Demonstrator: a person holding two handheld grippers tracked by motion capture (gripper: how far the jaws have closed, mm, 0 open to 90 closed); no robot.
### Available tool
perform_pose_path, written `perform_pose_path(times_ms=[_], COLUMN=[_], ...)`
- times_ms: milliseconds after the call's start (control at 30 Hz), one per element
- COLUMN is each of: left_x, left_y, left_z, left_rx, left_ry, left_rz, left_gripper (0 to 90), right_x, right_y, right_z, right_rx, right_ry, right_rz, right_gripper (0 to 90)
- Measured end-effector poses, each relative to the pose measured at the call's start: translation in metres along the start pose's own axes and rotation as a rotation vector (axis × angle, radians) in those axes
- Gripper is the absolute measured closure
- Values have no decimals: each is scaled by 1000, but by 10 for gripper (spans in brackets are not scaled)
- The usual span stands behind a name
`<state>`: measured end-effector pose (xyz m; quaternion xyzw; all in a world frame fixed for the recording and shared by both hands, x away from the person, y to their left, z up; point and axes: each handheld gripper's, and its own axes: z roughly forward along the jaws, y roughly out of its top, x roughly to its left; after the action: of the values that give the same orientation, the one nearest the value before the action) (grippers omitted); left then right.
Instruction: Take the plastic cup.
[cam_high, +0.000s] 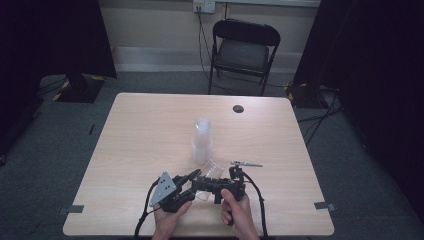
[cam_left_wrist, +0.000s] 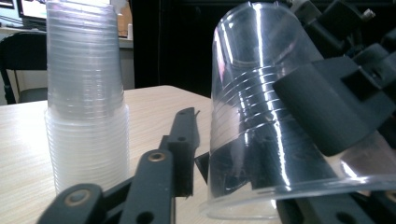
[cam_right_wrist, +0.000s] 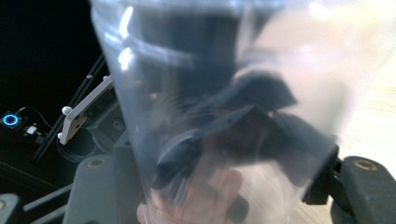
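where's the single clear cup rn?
High view: the single clear cup sits in the right gripper, near edge, just in front of the cup stack.

No text, label, brand, number or sign can be read in any of the views. The clear cup (cam_left_wrist: 261, 116) and the stack of cups (cam_left_wrist: 86, 102) carry no print. The monitor (cam_left_wrist: 28, 8) at the top left corner of the left gripper view is too blurred to read.

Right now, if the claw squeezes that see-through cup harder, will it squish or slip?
Probably squish: the clear plastic cup looks thin-walled and light. Its glossy, tapered side may slide in the right claw. The tall stack of cups could tip if bumped.
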<state>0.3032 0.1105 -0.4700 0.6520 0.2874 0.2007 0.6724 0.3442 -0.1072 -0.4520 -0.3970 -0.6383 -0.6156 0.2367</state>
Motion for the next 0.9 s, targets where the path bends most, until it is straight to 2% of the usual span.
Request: perform_pose_path(times_ms=[33,100,133,233,367,600,667,767,833,900], left_x=[1,3,3,5,7,14,17,25,29,33], left_y=[-1,-1,-1,-1,-1,-2,-2,-2,0,2], left_z=[-1,-1,-1,-2,-4,-12,-14,-17,-20,-24], left_rx=[-6,4,4,0,3,5,8,-9,-10,-12], left_ry=[-11,-9,-9,-10,-7,3,34,52,46,43], left_rz=[-12,-8,-8,-14,-10,-28,-30,-62,-64,-66], left_gripper=[762,794,795,801,808,847,849,871,884,893], right_x=[-1,-3,-3,-3,-4,-5,-5,-5,-5,-5], right_y=[0,-2,-2,-3,-3,-1,0,0,-1,-2], right_z=[0,1,1,1,1,-6,-8,-10,-11,-11], right_rx=[0,5,5,-3,-10,-49,-56,-69,-71,-73], right_ry=[-6,-3,-3,-37,-48,-76,-102,-129,-125,-151], right_rz=[-4,-1,-1,-18,-33,-59,-80,-104,-108,-125], right_gripper=[337,303,303,228,179,154,150,149,152,157])
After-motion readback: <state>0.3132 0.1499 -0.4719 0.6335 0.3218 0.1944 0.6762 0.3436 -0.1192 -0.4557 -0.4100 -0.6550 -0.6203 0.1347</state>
